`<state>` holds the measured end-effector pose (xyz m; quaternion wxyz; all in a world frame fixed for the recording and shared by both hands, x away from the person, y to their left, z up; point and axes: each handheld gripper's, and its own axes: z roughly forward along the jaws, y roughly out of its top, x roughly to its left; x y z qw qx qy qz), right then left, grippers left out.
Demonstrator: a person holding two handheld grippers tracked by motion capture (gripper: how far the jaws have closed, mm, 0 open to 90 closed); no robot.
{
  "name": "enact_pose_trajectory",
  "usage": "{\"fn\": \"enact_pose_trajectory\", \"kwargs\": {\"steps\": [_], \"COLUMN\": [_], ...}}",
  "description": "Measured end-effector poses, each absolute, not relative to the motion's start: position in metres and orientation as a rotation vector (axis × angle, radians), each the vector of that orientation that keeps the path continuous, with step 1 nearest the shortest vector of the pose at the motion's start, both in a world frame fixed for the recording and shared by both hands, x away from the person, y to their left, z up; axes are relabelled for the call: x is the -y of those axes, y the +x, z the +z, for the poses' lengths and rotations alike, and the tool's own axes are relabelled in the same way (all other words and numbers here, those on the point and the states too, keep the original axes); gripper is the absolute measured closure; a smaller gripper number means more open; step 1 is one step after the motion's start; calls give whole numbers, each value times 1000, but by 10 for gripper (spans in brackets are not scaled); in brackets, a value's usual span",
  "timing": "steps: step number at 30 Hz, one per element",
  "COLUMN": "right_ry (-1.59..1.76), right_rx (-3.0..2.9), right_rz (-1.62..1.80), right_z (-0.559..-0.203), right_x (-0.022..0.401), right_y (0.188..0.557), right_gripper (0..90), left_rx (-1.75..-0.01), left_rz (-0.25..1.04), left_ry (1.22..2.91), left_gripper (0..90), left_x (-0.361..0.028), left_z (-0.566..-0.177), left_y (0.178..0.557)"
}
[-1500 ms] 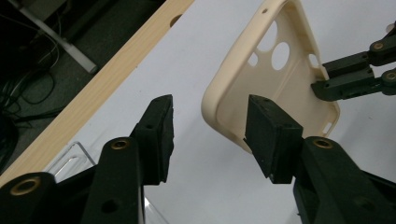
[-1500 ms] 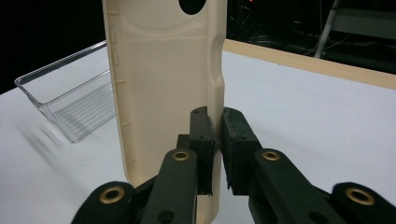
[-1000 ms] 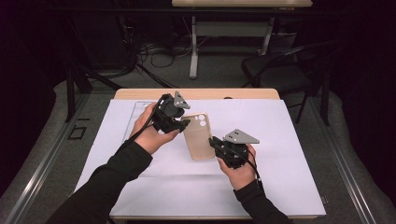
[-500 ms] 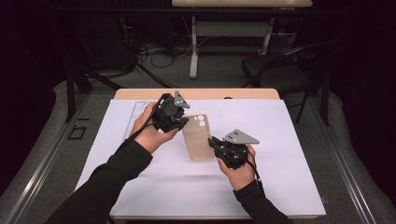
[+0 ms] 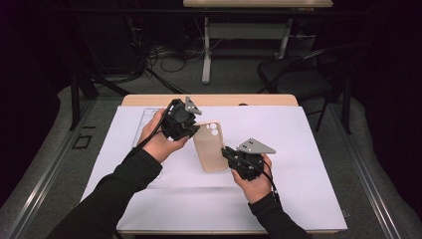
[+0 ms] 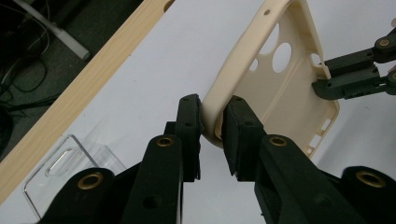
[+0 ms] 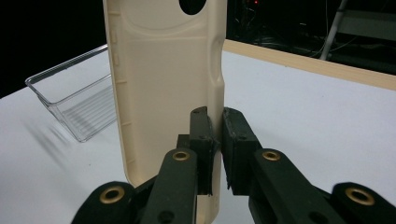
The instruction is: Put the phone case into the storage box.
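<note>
Now the cream phone case [image 5: 211, 146] is held clear of the white surface [image 5: 308, 149] between both hands, its long axis spanned by the left fingers [image 6: 189, 126] just clamped on one corner rim and the right fingers [image 7: 201, 133] gripping the opposite edge; seemingly no lettering is borne.

Cream-beige phone case [image 5: 210, 146], plain and unpatterned; matte black left gripper [image 5: 191, 133] and right gripper [image 5: 228, 154] with brass-coloured rivets and grey top plates; clear ribbed tray [image 7: 77, 100]; white sheet [image 5: 298, 149] over pale wood surface [image 5: 149, 100].
</note>
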<state>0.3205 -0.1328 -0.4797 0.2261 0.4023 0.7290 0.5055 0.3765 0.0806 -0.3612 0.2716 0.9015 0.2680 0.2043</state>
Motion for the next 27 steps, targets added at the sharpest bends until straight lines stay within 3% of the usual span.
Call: {"fn": "enact_pose_trajectory", "kwargs": {"steps": [27], "right_ry": [1118], "right_rx": [-2016], "right_rz": [1414], "right_z": [-481], "right_x": [133], "right_y": [321], "right_gripper": [831], "left_rx": [-715], "left_rz": [549], "left_ry": [2452], "left_gripper": [792], "left_x": [-78], "left_z": [-357], "left_y": [376]}}
